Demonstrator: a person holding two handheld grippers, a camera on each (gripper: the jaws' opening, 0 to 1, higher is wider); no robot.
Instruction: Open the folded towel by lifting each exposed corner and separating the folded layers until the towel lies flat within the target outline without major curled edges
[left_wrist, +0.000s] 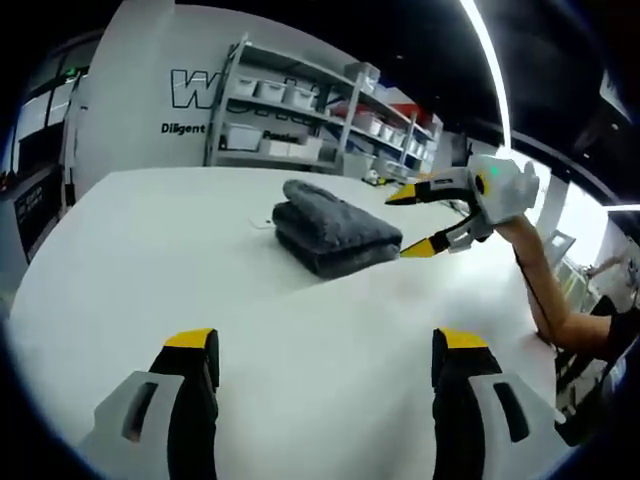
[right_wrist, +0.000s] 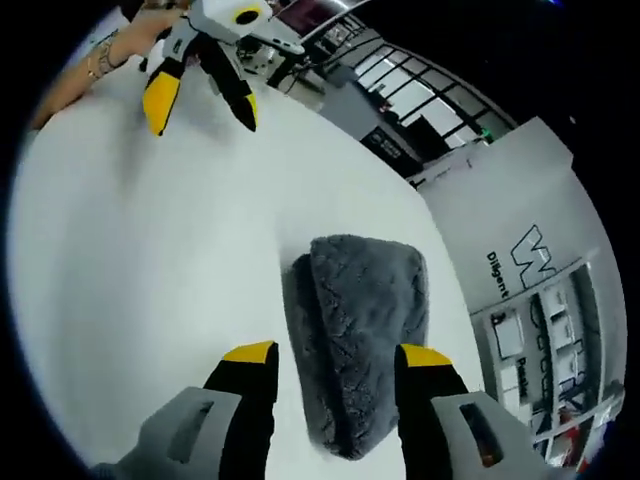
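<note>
Both tongs, left (left_wrist: 325, 365) and right (right_wrist: 335, 385), are hanging wide open and empty near a soft, floppy grey towel (right_wrist: 365, 320), probably best pinched at a corner.

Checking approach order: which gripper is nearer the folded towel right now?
The right gripper: its open jaws sit right at the grey towel. The left gripper, also open, has bare white table before it.
</note>
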